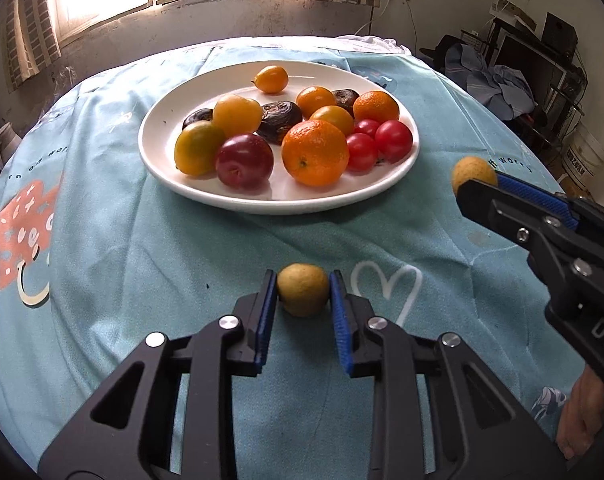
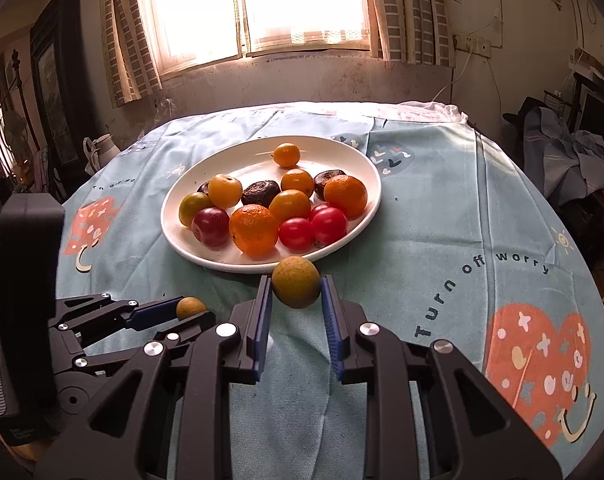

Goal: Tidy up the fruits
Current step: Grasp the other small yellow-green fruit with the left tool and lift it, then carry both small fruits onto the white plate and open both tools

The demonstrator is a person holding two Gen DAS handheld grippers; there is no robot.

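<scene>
Centrally on the counter point(image 1: 102, 280), a white plate point(image 1: 162, 160) holds oranges point(image 1: 315, 152), yellow fruits point(image 1: 237, 115), a plum point(image 1: 244, 161), red tomatoes point(image 1: 393, 140) and dark wrinkled fruits point(image 1: 280, 120). Nearer, the left gripper point(image 1: 303, 294) has its fingers clamped on a tan fruit point(image 1: 303, 294) resting on the cloth; the right gripper point(image 2: 296, 289) pinches another tan fruit point(image 2: 296, 287) just before the plate's rim.

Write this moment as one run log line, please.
left gripper: shut on tan fruit | right gripper: shut on second tan fruit | white plate: full of fruit
</scene>
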